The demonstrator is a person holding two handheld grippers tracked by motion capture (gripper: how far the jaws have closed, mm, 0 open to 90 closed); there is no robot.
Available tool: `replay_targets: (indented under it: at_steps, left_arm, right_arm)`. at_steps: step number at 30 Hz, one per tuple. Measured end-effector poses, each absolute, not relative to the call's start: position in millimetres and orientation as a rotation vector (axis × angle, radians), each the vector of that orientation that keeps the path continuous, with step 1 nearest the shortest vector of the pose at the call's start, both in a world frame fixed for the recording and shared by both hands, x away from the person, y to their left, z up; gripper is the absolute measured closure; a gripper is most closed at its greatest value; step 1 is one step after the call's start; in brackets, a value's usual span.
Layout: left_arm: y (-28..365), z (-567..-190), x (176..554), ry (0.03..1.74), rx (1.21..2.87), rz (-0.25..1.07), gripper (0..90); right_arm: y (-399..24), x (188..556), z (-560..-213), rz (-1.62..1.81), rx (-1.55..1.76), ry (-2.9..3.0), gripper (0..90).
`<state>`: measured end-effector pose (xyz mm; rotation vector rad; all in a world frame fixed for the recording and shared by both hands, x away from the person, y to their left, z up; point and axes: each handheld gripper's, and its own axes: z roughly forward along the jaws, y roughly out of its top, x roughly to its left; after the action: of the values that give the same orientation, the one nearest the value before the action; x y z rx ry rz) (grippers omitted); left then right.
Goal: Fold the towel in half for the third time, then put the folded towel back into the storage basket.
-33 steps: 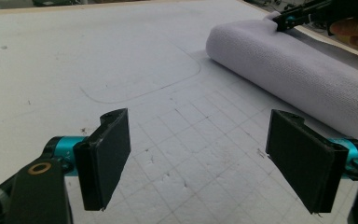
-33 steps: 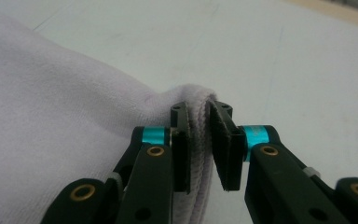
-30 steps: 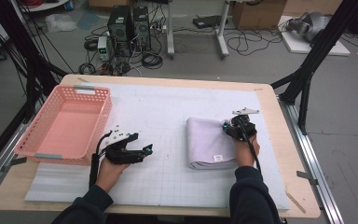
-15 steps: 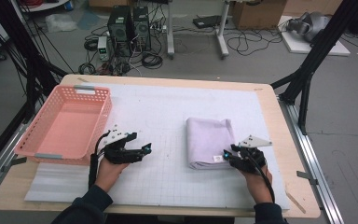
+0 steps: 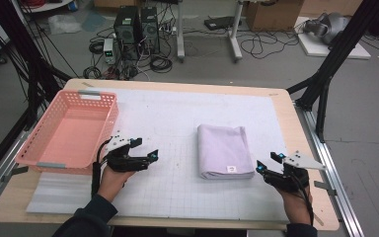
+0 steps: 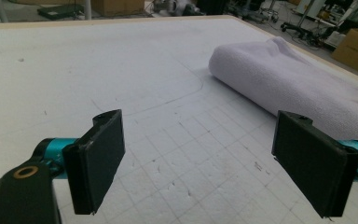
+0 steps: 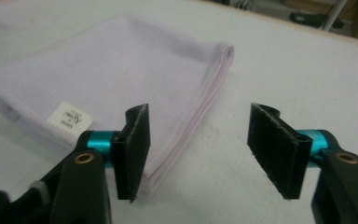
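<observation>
- The folded lilac towel [image 5: 225,150] is lying flat on the white gridded mat [image 5: 177,118] that is covering the wooden table [image 5: 281,98], right of the mat's middle, with its small white label [image 5: 231,169] at the near edge.
- The right gripper [image 5: 266,170] is sitting low over the mat just beside the towel's near right corner, pointing toward it and not touching it.
- Its jaws have just been opening and are now standing apart with nothing between them; in the right gripper view the towel's stitched corner [image 7: 154,179] is lying just beyond the left pad [image 7: 133,151], with the label [image 7: 70,116] further along the near edge.
- The left gripper [image 5: 145,150] is resting near the front of the mat, well apart from the towel and just beside the near right corner of the pink basket [image 5: 66,131].
- Its jaws are also spread wide and released, holding nothing; the left gripper view is looking across bare gridded mat [image 6: 177,135] between the two black pads [image 6: 98,158], with the towel's rounded fold [image 6: 279,74] lying farther off.
- The pink basket is standing at the table's left side, partly on the mat.
</observation>
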<state>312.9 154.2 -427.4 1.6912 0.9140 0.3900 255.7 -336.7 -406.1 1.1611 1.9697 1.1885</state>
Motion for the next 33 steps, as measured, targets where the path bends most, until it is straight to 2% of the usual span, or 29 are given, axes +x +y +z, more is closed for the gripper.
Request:
replay_targets:
  at_steps: [9,33]
  left_arm:
    - [156.9,-427.8,312.9,0.899,1.693,0.392,17.5]
    - [150.3,-435.4,316.3,0.923,1.720,0.346,17.6]
  right_arm:
    - [-340.3,260.5,-408.4,1.193,1.175,1.948,23.4]
    - [-345.9,260.7,-412.0,1.134,1.215,1.940,22.4]
